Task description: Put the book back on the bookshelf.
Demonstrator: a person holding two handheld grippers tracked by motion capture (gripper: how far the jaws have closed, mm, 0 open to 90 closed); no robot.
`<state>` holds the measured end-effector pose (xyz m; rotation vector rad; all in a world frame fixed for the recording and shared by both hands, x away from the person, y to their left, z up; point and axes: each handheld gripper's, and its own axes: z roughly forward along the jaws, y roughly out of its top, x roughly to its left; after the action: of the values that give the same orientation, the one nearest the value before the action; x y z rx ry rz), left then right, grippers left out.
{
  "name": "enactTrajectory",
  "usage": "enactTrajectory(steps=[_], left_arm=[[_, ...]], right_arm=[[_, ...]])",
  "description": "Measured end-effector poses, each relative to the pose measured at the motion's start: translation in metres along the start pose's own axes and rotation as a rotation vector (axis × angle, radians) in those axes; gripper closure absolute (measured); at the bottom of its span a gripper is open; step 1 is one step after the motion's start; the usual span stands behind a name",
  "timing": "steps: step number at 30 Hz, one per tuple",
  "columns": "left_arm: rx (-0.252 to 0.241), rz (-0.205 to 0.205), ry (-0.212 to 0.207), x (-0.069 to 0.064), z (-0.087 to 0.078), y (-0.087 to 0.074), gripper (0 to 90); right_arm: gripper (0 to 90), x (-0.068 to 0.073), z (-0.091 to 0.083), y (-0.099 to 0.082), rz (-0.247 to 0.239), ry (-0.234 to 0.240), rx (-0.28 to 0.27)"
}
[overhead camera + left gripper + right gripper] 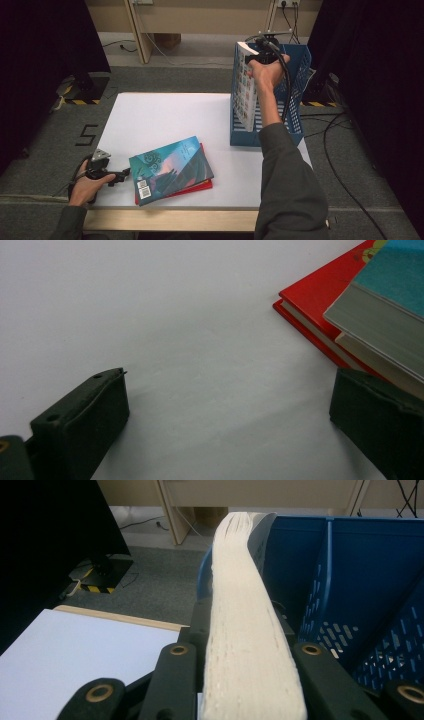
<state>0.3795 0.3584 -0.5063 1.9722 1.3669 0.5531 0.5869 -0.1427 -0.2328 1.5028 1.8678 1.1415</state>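
A thick book (pixel 244 90) with a colourful cover stands upright at the left side of a blue file rack (pixel 298 75) on the table's far right. My right gripper (pixel 258 54) is shut on its top end. In the right gripper view the pale page edge of this book (pixel 250 640) runs between the two jaws of the right gripper (pixel 246 680), with the blue rack (pixel 360 580) just beyond. A teal book (pixel 169 165) lies on a red book (pixel 204 186) near the front edge. My left gripper (pixel 119 176) rests open on the table left of them, nothing between its jaws.
In the left gripper view the left gripper (pixel 225 415) looks across the bare white table top (pixel 190 315) at the corner of the red book (pixel 320 305) and teal book (pixel 390 290). Black stands and cables sit on the grey floor (pixel 165 75) beyond the table (pixel 160 115).
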Motion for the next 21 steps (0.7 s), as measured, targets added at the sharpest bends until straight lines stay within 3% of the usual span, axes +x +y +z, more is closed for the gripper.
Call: enactTrajectory(steps=[17, 21], left_arm=[[-0.001, -0.001, 0.002, -0.0002, 0.0001, 0.0, 1.6], [0.0, -0.001, 0.0, -0.0001, 0.0001, 0.0001, 1.6]], right_arm=[[73.8, -0.0093, -0.0009, -0.0058, 0.047, -0.002, -0.061], [73.6, -0.0058, -0.0019, -0.0074, 0.033, 0.005, -0.065]])
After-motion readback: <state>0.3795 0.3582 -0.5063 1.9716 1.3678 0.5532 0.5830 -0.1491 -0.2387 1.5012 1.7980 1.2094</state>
